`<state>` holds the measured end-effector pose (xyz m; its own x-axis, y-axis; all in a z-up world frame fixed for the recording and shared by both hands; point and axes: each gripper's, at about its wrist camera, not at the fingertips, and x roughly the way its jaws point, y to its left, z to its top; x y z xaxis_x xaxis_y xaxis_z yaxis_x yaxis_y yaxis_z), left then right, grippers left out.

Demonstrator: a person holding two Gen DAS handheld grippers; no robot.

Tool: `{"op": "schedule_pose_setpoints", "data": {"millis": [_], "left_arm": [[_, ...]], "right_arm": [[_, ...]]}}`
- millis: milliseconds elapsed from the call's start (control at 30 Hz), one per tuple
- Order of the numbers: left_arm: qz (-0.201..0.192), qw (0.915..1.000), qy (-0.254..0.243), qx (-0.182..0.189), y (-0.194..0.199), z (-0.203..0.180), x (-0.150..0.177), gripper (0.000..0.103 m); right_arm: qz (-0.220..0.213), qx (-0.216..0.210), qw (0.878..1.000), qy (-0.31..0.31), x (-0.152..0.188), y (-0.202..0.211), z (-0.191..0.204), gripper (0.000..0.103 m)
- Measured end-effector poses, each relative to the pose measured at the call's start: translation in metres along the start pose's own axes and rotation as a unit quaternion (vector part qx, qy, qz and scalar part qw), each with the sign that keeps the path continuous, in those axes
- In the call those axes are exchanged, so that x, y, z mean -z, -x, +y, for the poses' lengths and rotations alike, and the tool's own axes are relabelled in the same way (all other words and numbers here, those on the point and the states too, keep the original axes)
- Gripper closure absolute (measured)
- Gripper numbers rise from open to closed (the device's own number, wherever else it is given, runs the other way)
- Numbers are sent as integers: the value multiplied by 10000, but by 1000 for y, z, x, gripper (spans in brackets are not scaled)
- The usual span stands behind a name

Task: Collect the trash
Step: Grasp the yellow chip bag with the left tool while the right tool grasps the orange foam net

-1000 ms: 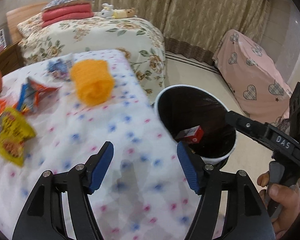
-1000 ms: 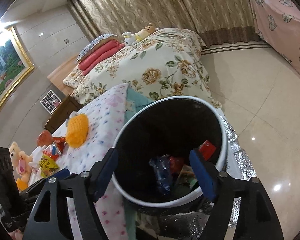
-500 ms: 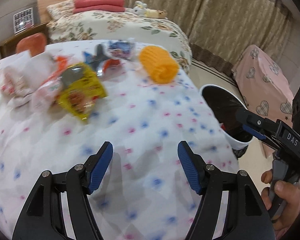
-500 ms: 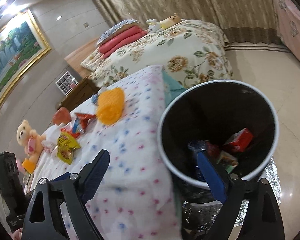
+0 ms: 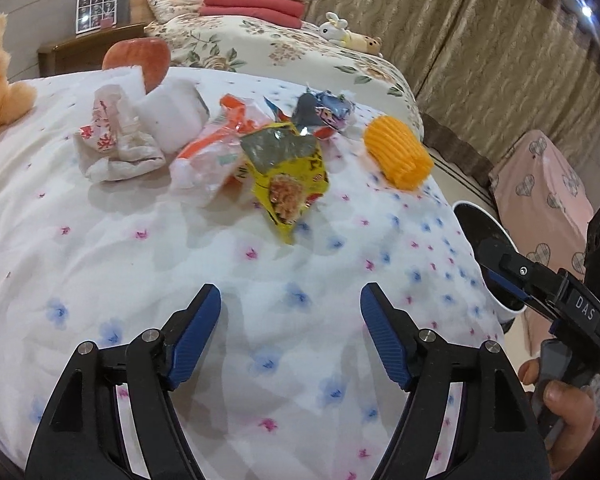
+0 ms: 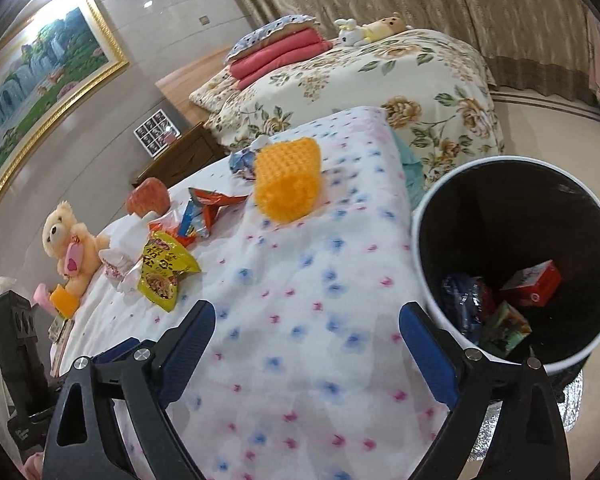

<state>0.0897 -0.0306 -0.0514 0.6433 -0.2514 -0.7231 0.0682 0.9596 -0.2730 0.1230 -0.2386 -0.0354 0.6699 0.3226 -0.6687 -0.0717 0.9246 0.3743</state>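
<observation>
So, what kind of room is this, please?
Most likely a home bedroom. A bed with a floral cover and stacked pillows stands behind a surface covered by a flower-print quilt, with long curtains on the wall and a teddy bear nearby.

Crumpled yellow snack wrapper [image 5: 290, 184] on flowered bedspread; black bin [image 6: 516, 264] holds wrappers.

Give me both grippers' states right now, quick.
Left gripper: open, jaws just widened, nothing between them.
Right gripper: open, jaws just widened, holding nothing.
</observation>
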Motion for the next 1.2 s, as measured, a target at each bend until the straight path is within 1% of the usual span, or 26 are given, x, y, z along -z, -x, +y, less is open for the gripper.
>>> {"op": "schedule_pose_setpoints", "data": {"millis": [400,667,800,967,1067,1100,1133,1167,1200], "left_arm": [[-16,9999,146,-30,-14,7,-20,28],[9,9995,321,29,-25,11,-37,28],[-60,9994,334,61,-29,7,-45,28],[-42,9993,369,-27,-38,5,-51,28],[-97,9993,361,-69,-39,5,-53,28],[-116,9993,359,-65,-40,5,-54,31],[-125,9993,358,-54,-40,5,-54,41],[-110,9993,360,-19,-41,5,-54,45],[-70,9993,366,11,-43,5,-55,55]], "right_arm": [[111,-22,9999,117,-20,-29,14,8],[170,11,9998,82,-41,-54,13,8],[197,-7,9998,62,-52,-68,12,8],[162,-80,9998,-79,-65,-81,5,8],[160,-77,9998,-88,-70,-88,5,9],[177,-68,9998,-75,-70,-90,5,9],[181,-56,9998,-59,-71,-92,4,12],[182,-33,9998,-39,-71,-92,4,22],[188,2,9998,-17,-70,-93,5,29]]}}
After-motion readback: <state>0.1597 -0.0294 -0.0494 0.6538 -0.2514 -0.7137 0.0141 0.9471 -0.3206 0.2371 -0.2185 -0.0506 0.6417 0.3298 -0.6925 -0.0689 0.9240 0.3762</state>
